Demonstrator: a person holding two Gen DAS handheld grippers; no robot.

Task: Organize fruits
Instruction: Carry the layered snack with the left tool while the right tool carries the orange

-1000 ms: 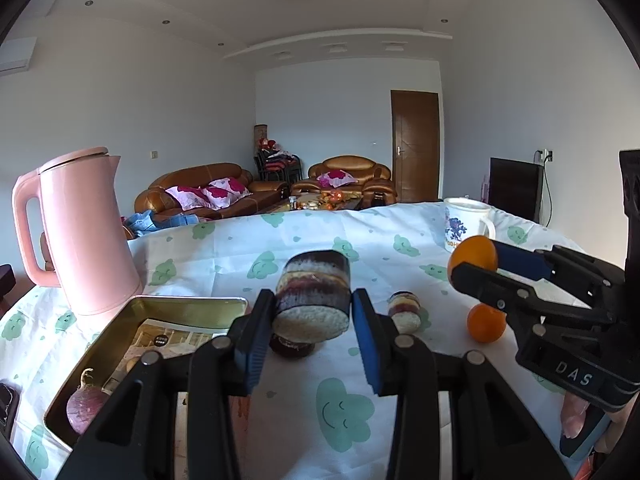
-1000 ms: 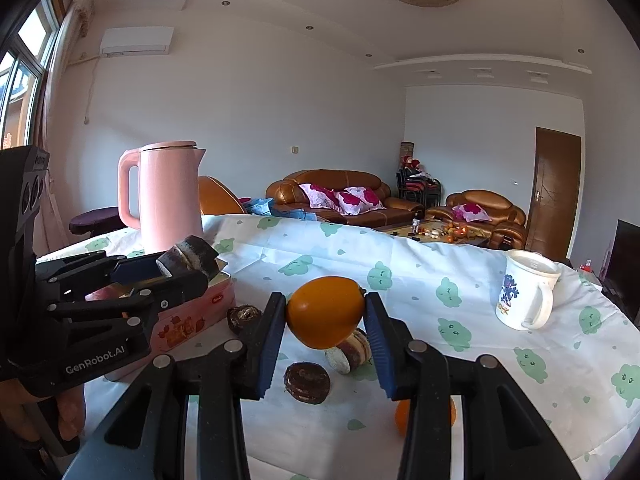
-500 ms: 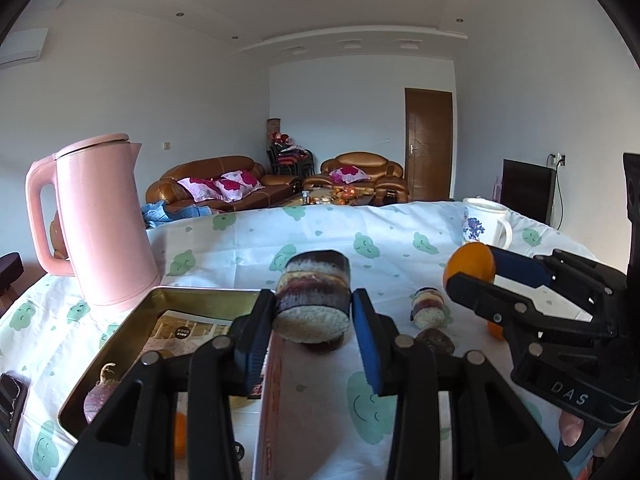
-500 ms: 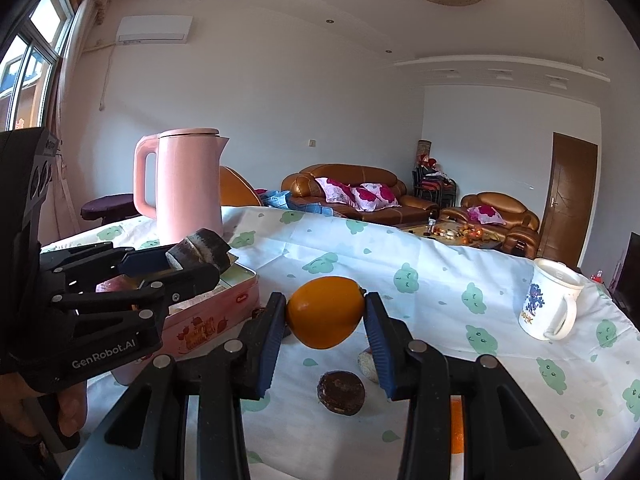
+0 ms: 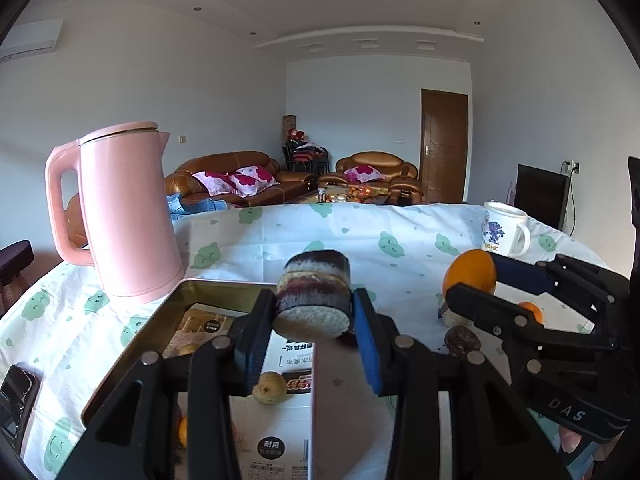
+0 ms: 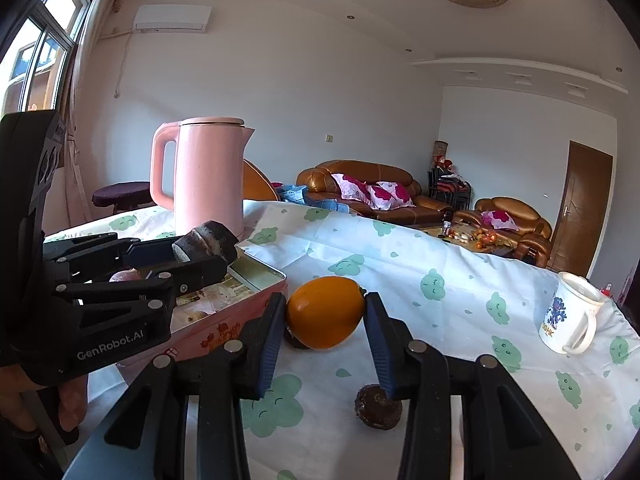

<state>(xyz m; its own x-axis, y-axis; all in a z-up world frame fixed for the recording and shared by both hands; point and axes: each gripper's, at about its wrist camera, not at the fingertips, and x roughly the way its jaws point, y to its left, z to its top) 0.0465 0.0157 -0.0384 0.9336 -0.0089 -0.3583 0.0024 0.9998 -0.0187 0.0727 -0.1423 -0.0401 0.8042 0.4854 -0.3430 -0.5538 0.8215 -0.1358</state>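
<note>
The left gripper point(image 5: 314, 316) is clamped on a short dark-skinned cylinder with a pale cut end point(image 5: 314, 300), a fruit or root piece of a kind that cannot be told. It hangs over the near right corner of an open gold-lined tin point(image 5: 176, 304). In the tin lie a small yellowish fruit point(image 5: 269, 388) and an orange one point(image 5: 182, 430) on printed paper. The right gripper point(image 6: 325, 316) is clamped on an orange point(image 6: 325, 312), held above the bench point(image 6: 400, 264), just right of the tin's pink wall. On the cloud-print cloth near it lies a small dark round fruit point(image 6: 376, 406); another orange point(image 5: 532, 310) lies farther right. A pink kettle point(image 5: 128, 212) stands behind the tin, and a white mug point(image 6: 570, 312) stands well apart at the right.
</note>
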